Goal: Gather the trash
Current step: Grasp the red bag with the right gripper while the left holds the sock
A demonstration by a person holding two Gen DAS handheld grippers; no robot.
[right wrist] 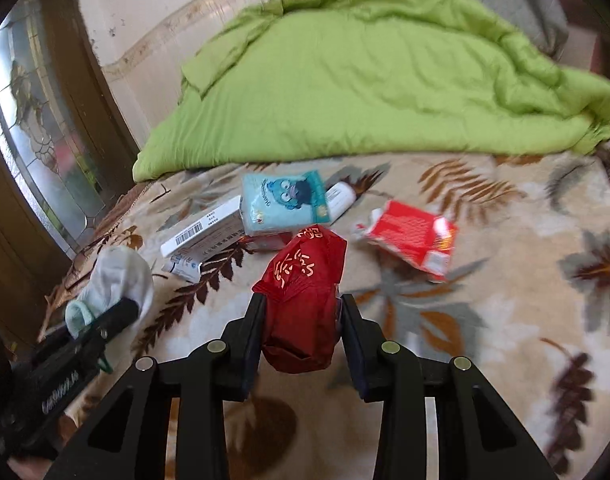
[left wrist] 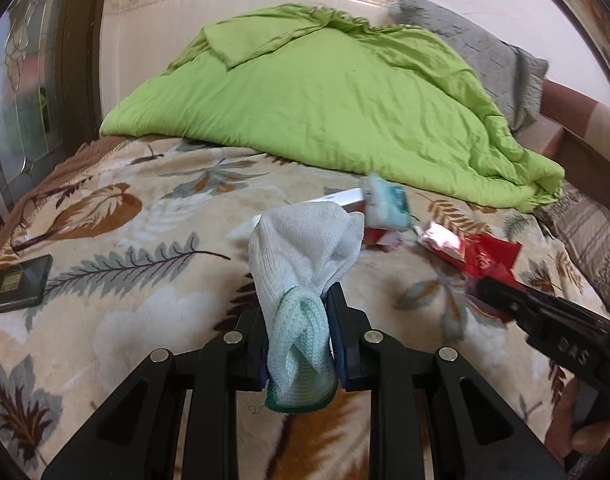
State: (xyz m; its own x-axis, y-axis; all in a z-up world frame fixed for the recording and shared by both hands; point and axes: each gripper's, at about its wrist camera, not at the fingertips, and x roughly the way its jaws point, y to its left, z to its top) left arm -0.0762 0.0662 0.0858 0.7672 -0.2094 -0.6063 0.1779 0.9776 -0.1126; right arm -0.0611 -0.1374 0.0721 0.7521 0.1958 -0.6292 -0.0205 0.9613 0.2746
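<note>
Only the left wrist view shows the dark phone (left wrist: 15, 286) far left on the leaf-print blanket (left wrist: 125, 240). The left gripper (left wrist: 297, 300) pinches a white sock (left wrist: 305, 248); the right gripper (right wrist: 301, 304) clamps a red wrapper (right wrist: 305, 300). Beyond lie a tissue pack (right wrist: 285, 200), white box (right wrist: 205, 232) and red carton (right wrist: 413, 236), before the green quilt (right wrist: 365, 80).

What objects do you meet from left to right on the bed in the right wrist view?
White sock in the left gripper → white barcode box → blue tissue pack → red bag in the right gripper → torn red wrapper.
</note>
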